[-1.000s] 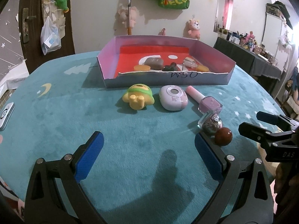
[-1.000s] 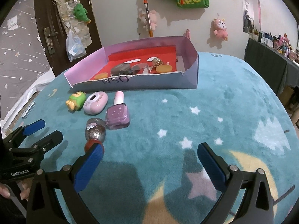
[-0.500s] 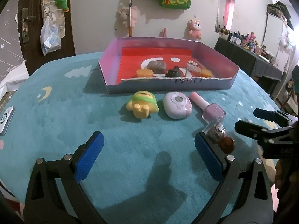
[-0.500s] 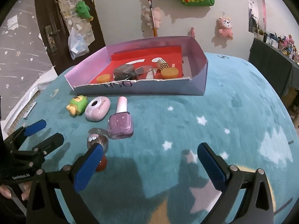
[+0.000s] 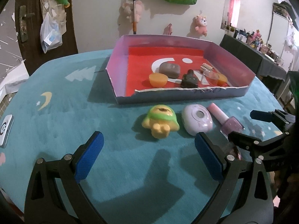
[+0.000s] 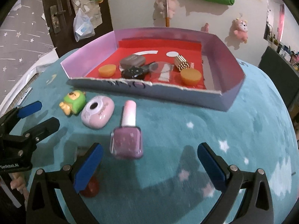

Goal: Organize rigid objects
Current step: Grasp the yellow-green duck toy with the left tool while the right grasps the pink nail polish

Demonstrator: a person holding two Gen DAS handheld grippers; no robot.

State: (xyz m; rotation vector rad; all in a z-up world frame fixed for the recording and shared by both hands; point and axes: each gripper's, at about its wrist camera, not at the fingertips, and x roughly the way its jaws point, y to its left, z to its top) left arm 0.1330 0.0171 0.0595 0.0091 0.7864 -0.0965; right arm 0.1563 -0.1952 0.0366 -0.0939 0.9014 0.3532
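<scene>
White wall (image 5: 97, 9), dark wooden door (image 6: 56, 9), teal rug (image 5: 56, 112)

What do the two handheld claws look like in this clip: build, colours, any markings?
Both match: black plastic frames with triangular cut-outs, silver screws, and blue textured pads on the fingers. The left claw carries white "GenRobot.AI" lettering, read from the right wrist view; the right claw shows faint, unreadable lettering. No cables visible.

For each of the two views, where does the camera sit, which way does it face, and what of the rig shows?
Left wrist: sits behind the open left gripper, faces the box across the teal cloth; right gripper shows at right.
Right wrist: sits behind the open right gripper, faces the same box, nail polish bottle close ahead; left gripper shows at left.
Shared: box, green toy, pink case, bottle.
</scene>
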